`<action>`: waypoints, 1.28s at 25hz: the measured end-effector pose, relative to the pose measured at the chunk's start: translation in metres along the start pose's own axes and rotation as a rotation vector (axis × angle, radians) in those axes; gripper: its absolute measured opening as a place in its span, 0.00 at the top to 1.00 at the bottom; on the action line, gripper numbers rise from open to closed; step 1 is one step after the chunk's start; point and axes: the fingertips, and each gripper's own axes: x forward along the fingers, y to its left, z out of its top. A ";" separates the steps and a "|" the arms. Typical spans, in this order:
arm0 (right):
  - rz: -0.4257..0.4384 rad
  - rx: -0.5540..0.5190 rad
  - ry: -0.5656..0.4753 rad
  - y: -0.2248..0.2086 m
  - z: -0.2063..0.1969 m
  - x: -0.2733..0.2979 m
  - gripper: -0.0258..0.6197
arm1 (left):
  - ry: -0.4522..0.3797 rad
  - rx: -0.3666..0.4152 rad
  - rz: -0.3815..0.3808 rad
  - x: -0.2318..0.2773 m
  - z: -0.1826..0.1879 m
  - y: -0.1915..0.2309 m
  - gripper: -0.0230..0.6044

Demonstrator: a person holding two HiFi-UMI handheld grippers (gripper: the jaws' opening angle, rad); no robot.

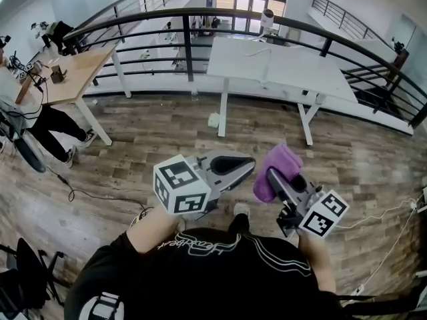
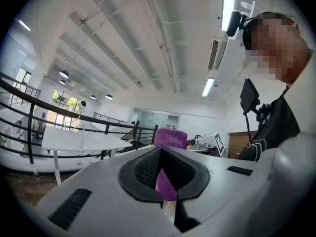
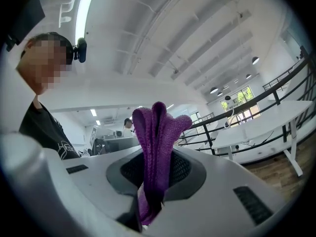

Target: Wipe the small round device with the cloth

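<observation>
Clamped in my right gripper (image 3: 155,179), the purple cloth (image 3: 157,132) fills the near field. It is folded into a thick loop and pinched between the jaws, with its top standing up past the tips. From the head view, that gripper is out in front of my chest, roughly level, with its marker cube (image 1: 323,213) on the end toward me.

Just beside it on the left is my left gripper (image 2: 162,157), also level. Its jaws are brought together with nothing between them. Through the notch where they meet I see only the cloth over on the other tool. The two tips are near each other but apart.

Below both grippers is my black shirt (image 1: 220,272). Farther out is the wooden floor (image 1: 167,122), then a white table (image 1: 280,69) backed by a dark curved railing (image 1: 200,20). Off to the left stands a wooden desk (image 1: 70,72) with a seated person (image 1: 47,122) beside it.
</observation>
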 end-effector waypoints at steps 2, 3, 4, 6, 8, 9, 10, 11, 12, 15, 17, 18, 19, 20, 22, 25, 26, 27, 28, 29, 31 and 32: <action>-0.006 0.001 0.009 -0.021 -0.002 0.007 0.87 | 0.015 0.013 0.013 0.012 -0.004 0.016 0.95; -0.007 0.003 0.013 -0.033 -0.002 0.012 0.87 | 0.018 0.010 0.014 0.018 -0.006 0.026 0.95; -0.004 0.008 0.017 -0.046 -0.003 0.019 0.87 | 0.020 0.003 0.017 0.024 -0.007 0.037 0.95; 0.012 0.029 0.023 -0.070 -0.005 0.035 0.87 | 0.029 -0.012 0.035 0.033 -0.009 0.063 0.95; 0.024 0.044 0.027 -0.097 -0.003 0.051 0.87 | 0.037 -0.021 0.053 0.045 -0.010 0.091 0.95; 0.027 0.046 0.028 -0.112 -0.002 0.060 0.87 | 0.038 -0.026 0.057 0.052 -0.010 0.106 0.95; 0.030 0.047 0.031 -0.128 0.001 0.069 0.87 | 0.038 -0.033 0.060 0.060 -0.009 0.123 0.95; 0.034 0.049 0.036 -0.146 0.002 0.079 0.87 | 0.039 -0.041 0.065 0.069 -0.009 0.140 0.95; 0.038 0.054 0.042 -0.165 0.004 0.089 0.87 | 0.041 -0.050 0.072 0.079 -0.008 0.160 0.95; 0.047 0.074 0.059 -0.231 0.012 0.120 0.87 | 0.054 -0.080 0.099 0.115 -0.005 0.222 0.95; 0.051 0.087 0.067 -0.277 0.021 0.137 0.87 | 0.057 -0.102 0.112 0.144 -0.002 0.263 0.95; 0.052 0.092 0.071 -0.300 0.026 0.145 0.87 | 0.057 -0.111 0.118 0.159 -0.001 0.283 0.95; 0.053 0.095 0.074 -0.323 0.032 0.151 0.87 | 0.058 -0.116 0.123 0.174 0.001 0.302 0.95; 0.054 0.097 0.075 -0.345 0.037 0.158 0.87 | 0.059 -0.118 0.125 0.188 0.004 0.320 0.95; 0.058 0.099 0.076 -0.385 0.049 0.171 0.87 | 0.062 -0.115 0.125 0.216 0.010 0.351 0.95; 0.074 0.084 0.083 -0.425 0.063 0.189 0.87 | 0.078 -0.115 0.138 0.245 0.019 0.386 0.95; 0.080 0.075 0.084 -0.433 0.065 0.193 0.87 | 0.084 -0.115 0.148 0.250 0.020 0.395 0.95; 0.084 0.066 0.085 -0.440 0.067 0.197 0.87 | 0.089 -0.117 0.157 0.255 0.021 0.403 0.95; 0.086 0.061 0.085 -0.446 0.067 0.200 0.87 | 0.092 -0.120 0.163 0.259 0.022 0.410 0.95; 0.086 0.063 0.084 -0.452 0.067 0.202 0.87 | 0.096 -0.125 0.166 0.263 0.022 0.415 0.95; 0.082 0.088 0.079 -0.465 0.067 0.204 0.87 | 0.108 -0.131 0.172 0.268 0.021 0.425 0.95; 0.080 0.106 0.072 -0.471 0.068 0.206 0.87 | 0.114 -0.131 0.174 0.271 0.021 0.431 0.95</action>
